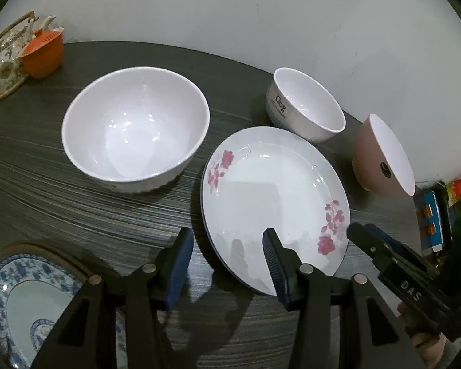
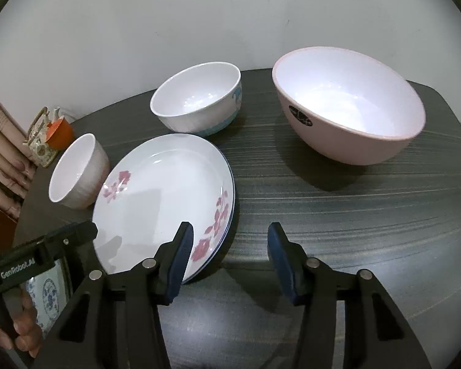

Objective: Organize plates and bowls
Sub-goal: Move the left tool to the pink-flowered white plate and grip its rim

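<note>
nearest the left wrist camera, the left gripper (image 1: 227,246) stands wide open and holds nothing, its right finger over the near rim of the rose-patterned plate (image 1: 273,196) — whether it touches is unclear. the right gripper (image 2: 229,240) is likewise wide open and empty above the dark wood-grain table (image 2: 338,215), its left finger at the same plate's edge. a blue-and-white plate (image 1: 18,292) lies at the near left. farther back sit a large white bowl (image 1: 135,129), a small white bowl with blue print (image 2: 196,100) and a pink bowl (image 2: 350,104). a teapot (image 1: 6,58) and an orange cup (image 1: 43,53) stand at the far left corner.
</note>
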{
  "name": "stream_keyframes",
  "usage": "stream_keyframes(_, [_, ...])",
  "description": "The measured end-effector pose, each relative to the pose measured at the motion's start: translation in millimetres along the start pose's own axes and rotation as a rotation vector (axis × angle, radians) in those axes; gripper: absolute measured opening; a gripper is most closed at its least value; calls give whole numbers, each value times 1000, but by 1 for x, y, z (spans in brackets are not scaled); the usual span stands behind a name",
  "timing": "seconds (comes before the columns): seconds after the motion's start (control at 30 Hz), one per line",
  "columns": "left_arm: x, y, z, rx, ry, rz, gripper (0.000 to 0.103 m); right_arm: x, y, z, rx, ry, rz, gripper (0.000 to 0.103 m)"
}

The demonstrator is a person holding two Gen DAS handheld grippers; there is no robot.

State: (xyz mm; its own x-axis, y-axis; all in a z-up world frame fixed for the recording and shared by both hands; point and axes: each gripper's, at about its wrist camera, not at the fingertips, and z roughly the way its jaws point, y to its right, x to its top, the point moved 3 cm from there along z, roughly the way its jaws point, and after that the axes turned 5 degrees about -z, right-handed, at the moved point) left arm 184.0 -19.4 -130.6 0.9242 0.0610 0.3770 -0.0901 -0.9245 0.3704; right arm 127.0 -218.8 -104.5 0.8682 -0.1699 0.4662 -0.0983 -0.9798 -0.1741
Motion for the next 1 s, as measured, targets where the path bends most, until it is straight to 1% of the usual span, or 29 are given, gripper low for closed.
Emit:
stream_keyframes(0.1, [3, -1, 6, -1, -6, -13, 48, 3, 2, 11, 21, -18, 5, 40])
stream_keyframes(0.3, [6, -6, 14, -12, -18, -47, 48, 7, 4, 25, 53, -34, 8, 36])
stream_keyframes(0.4, [7, -9, 17, -17, -30, -63, 48, 10, 5, 30, 67, -39, 5, 31])
stream_keyframes(0.63, [5, -13, 21, -12, -35, -66, 47, 14, 9, 39, 82, -55, 10, 31])
stream_keyframes(0.8, [7, -11, 24, 2, -30, -37, 46, 16, 11, 44, 93, -62, 17, 29])
stream_keyframes(0.93, [7, -12, 27, 9, -33, -34, 38, 17, 10, 48, 93, -57, 1, 24])
stream_keyframes(1.0, [8, -13, 28, 14, -36, -24, 33, 19, 8, 49, 96, -57, -5, 22])
